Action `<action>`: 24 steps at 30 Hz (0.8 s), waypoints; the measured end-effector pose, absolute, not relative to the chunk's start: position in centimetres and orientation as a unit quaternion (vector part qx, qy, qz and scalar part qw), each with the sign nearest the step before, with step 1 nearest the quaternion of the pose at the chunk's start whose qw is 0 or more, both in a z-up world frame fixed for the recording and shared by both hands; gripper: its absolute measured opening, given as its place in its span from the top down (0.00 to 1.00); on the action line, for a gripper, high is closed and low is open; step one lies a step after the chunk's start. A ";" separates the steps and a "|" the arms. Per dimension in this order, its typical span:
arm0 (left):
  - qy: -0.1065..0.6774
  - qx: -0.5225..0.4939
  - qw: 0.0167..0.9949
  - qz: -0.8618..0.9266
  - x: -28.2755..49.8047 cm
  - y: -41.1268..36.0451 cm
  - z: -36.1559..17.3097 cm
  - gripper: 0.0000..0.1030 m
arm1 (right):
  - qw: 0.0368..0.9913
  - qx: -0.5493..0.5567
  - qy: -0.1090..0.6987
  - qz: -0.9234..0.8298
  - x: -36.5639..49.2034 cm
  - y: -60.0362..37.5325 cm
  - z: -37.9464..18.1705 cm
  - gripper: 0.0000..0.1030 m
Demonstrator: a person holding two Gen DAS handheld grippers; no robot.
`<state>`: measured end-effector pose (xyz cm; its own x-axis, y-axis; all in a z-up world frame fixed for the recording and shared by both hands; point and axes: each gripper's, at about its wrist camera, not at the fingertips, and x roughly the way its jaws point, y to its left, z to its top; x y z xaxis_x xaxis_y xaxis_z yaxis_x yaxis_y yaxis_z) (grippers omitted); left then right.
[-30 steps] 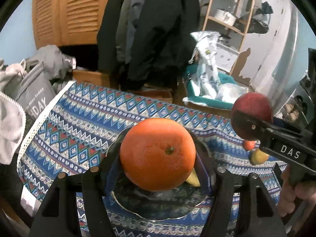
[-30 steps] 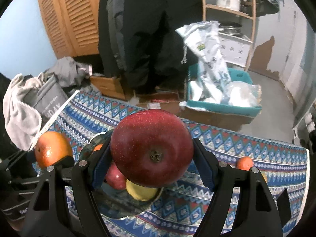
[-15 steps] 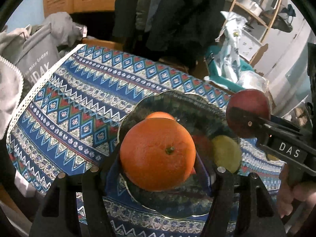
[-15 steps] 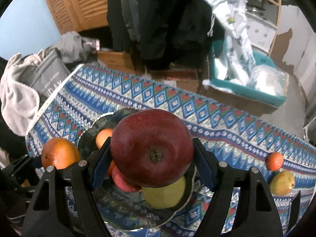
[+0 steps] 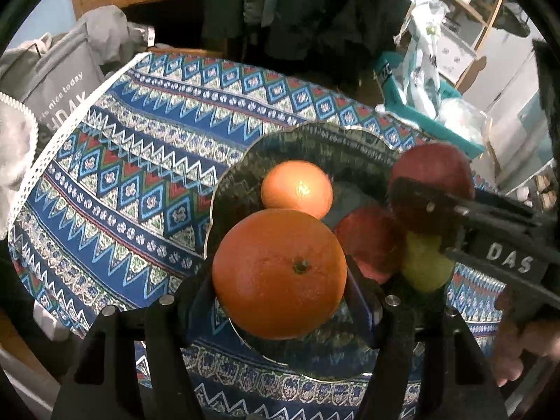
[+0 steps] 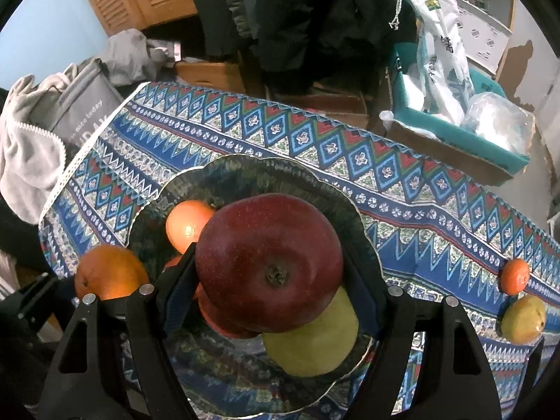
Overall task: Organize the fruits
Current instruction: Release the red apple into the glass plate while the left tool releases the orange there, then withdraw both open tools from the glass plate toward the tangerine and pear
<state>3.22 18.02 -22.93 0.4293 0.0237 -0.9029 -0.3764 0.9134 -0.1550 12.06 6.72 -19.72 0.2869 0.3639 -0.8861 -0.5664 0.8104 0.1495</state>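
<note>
While both claws hang over the plate (image 6: 364, 231) to unload, the left claw (image 5: 280, 276) grips an orange (image 5: 279, 273) and the right claw (image 6: 269, 273) an apple (image 6: 268, 268).

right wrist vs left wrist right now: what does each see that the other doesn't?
Right wrist only: a small orange and a yellow-green pear lying loose on the tablecloth, right of the plate.

Left wrist only: the person's hand holding the right hand-held gripper.

Both: the dark plate with fruit on it, the large orange in the left hand-held gripper, and the red apple clamped in the right.
</note>
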 end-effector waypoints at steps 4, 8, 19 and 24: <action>0.538 -0.171 0.816 0.122 3.2 18.0 -23.9 0.33 | 0.794 -0.099 0.523 0.294 12.1 7.0 -19.9 0.25; 0.552 -0.166 0.808 0.122 3.2 17.7 -24.4 0.33 | 0.791 -0.102 0.525 0.298 12.1 7.1 -19.9 0.24; 0.511 -0.148 0.838 0.120 2.9 17.2 -21.5 0.19 | 0.801 -0.071 0.512 0.303 12.2 6.2 -18.1 0.24; 0.490 -0.152 0.849 0.125 2.8 17.3 -20.1 0.19 | 0.817 -0.072 0.494 0.290 12.0 5.3 -16.6 0.24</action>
